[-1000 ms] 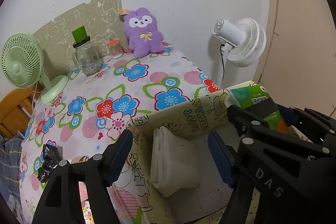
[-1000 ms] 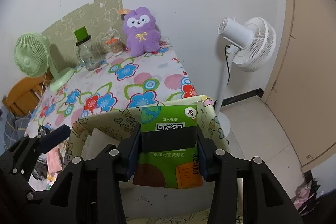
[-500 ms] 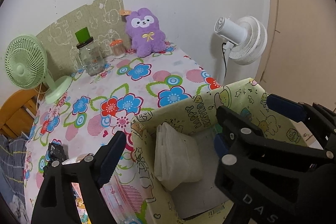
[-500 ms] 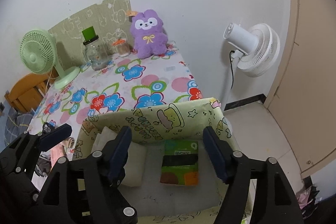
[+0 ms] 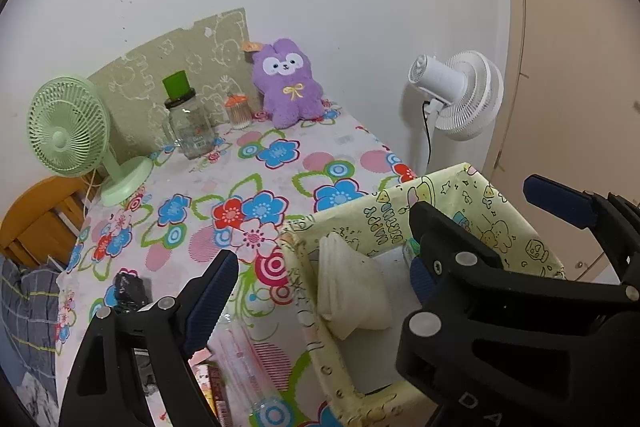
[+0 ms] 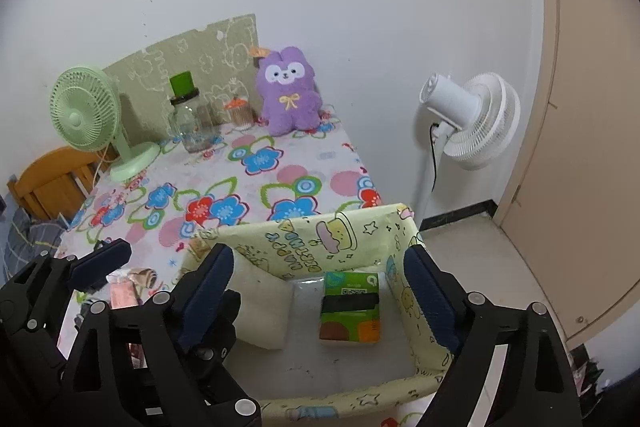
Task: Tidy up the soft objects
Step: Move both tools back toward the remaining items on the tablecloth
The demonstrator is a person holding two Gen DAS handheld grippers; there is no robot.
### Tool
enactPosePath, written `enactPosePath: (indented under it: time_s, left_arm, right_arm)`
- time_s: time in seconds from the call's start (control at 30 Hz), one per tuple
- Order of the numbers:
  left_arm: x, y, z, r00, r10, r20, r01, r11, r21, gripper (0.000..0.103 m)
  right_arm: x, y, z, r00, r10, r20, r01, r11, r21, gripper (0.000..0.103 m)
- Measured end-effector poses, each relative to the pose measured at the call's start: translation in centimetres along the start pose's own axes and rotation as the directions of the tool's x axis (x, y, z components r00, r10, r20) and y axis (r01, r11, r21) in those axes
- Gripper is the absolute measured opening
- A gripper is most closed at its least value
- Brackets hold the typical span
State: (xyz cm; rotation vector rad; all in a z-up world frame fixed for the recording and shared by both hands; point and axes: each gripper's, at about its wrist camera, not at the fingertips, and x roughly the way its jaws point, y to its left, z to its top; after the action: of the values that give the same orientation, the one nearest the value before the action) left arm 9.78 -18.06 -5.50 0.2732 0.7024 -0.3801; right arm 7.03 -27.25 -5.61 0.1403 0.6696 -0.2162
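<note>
A yellow cartoon-print fabric bin (image 6: 304, 247) (image 5: 384, 215) stands at the table's near right corner. Inside lie a green tissue pack (image 6: 350, 309) and a white folded cloth (image 6: 264, 311) (image 5: 352, 291). My right gripper (image 6: 320, 291) is open and empty above the bin, its fingers either side of the pack. My left gripper (image 5: 320, 279) is open and empty over the bin's left wall. A purple plush bunny (image 5: 288, 83) (image 6: 290, 91) sits upright at the table's back against the wall.
The flowered tablecloth (image 5: 256, 179) carries a green desk fan (image 5: 76, 135), a glass jar with a green lid (image 5: 188, 123), and a small orange-lidded jar (image 5: 238, 111). Small packets (image 5: 128, 291) lie at the near left. A white floor fan (image 6: 468, 123) stands to the right.
My right gripper has opened, dropped the green tissue pack into the bin and drawn back upward. My left gripper has shifted slightly left and back.
</note>
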Motion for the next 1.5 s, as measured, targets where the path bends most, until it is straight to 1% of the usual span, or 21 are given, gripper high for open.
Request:
enactPosePath:
  time_s: [0.27, 0.43, 0.6, 0.77, 1.23, 1.5]
  left_arm:
    - [-2.4, 1.6, -0.5, 0.999, 0.021, 0.046, -0.020, 1.000, -0.016, 0.091]
    - [-3.9, 2.5, -0.9, 0.997, 0.030, 0.070, -0.028, 0.999, -0.027, 0.094]
    - [-5.4, 3.4, -1.3, 0.994, 0.036, 0.100, -0.033, 0.999, -0.036, 0.097]
    - [-6.8, 4.4, -1.7, 0.991, 0.041, 0.125, -0.035, 0.998, -0.052, 0.100]
    - [-8.8, 7.9, -2.5, 0.986, 0.068, 0.154, -0.056, 0.995, -0.081, 0.102]
    - [-9.1, 10.2, -3.3, 0.984, 0.095, 0.150, -0.079, 0.991, -0.109, 0.102]
  right_arm:
    - [-2.5, 2.0, -0.1, 0.999, 0.004, 0.050, -0.003, 1.000, -0.017, 0.094]
    - [-3.9, 3.2, -0.3, 0.997, 0.007, 0.075, -0.004, 1.000, -0.029, 0.096]
    - [-5.4, 4.4, -0.4, 0.994, 0.010, 0.111, -0.005, 0.999, -0.041, 0.101]
    - [-6.8, 5.8, -0.3, 0.990, 0.022, 0.139, -0.014, 0.998, -0.061, 0.102]
    - [-8.8, 10.1, -0.1, 0.983, 0.056, 0.177, -0.038, 0.994, -0.105, 0.103]
    - [-8.6, 12.4, -0.1, 0.982, 0.081, 0.171, -0.059, 0.990, -0.127, 0.103]
